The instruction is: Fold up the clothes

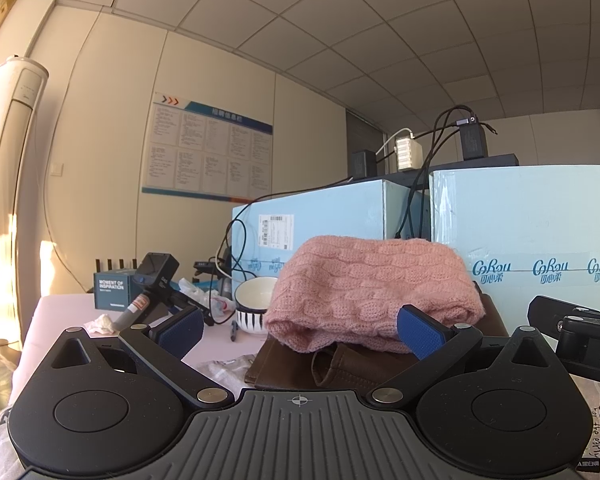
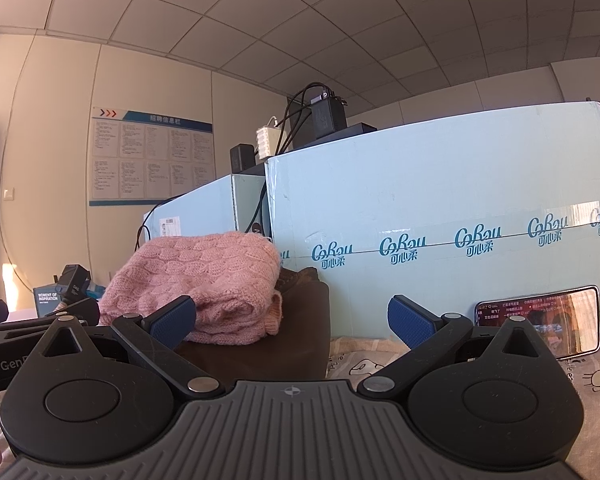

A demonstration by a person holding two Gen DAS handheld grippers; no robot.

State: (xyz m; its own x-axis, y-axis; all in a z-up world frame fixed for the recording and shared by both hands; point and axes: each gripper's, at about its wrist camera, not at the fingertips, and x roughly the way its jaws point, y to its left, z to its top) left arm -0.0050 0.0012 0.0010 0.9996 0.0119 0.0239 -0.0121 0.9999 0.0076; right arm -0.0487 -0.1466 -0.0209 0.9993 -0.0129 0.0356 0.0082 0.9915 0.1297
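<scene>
1 pink cable-knit sweater [image 1: 370, 292], folded, sits on 1 folded brown garment [image 1: 296, 368], the stack at 12 o'clock from the left gripper [image 1: 300, 326] and 11 o'clock from the right gripper [image 2: 292, 318]. Both grippers: jaws wide, holding nothing. 2 light-blue cartons [image 2: 440, 216] behind the stack. 1 striped bowl [image 1: 252, 304] at 11 o'clock in the left view, partly hidden by the sweater. 1 phone [image 2: 540, 320] leans on the carton at 2 o'clock in the right view, its screen too small to read. Brown garment's far side hidden under the sweater
</scene>
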